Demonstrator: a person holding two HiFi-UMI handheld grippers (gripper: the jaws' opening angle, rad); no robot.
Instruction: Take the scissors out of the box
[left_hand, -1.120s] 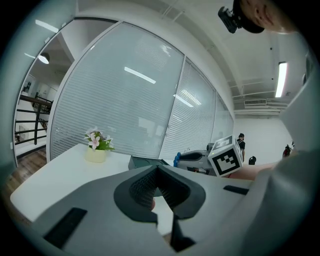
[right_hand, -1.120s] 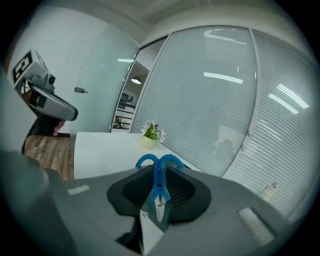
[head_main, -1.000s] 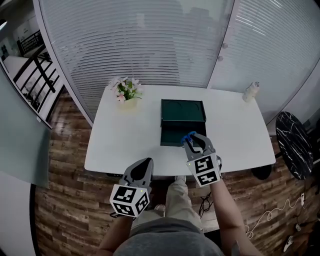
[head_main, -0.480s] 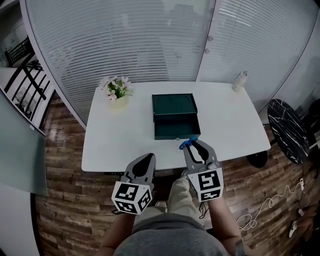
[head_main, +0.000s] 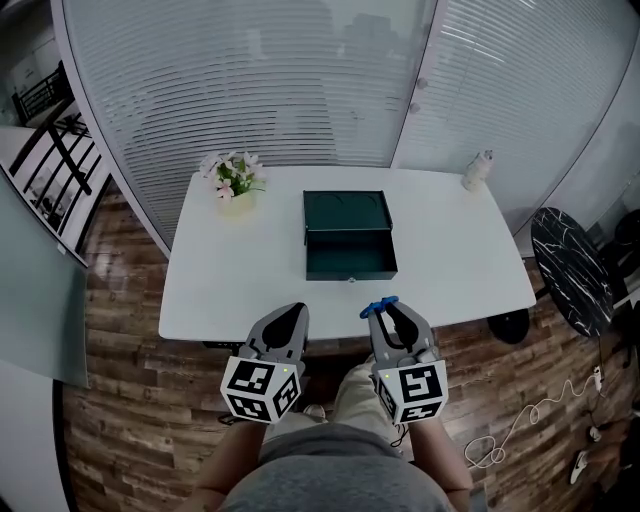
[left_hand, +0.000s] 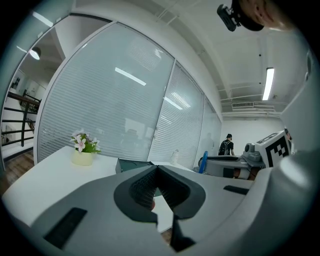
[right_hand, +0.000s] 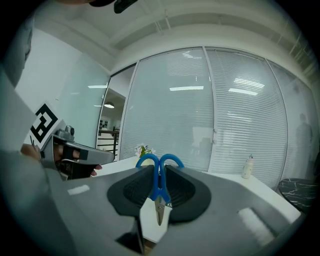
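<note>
While my right gripper (head_main: 386, 310) clamps its jaws on the blue-handled scissors (head_main: 379, 304), handles pointing ahead and blades back toward me, it hovers over the near edge of the white table (head_main: 230, 285), clear of the open green box (head_main: 350, 268). My left gripper (head_main: 291, 316) hangs beside it, jaws closed together on nothing.
</note>
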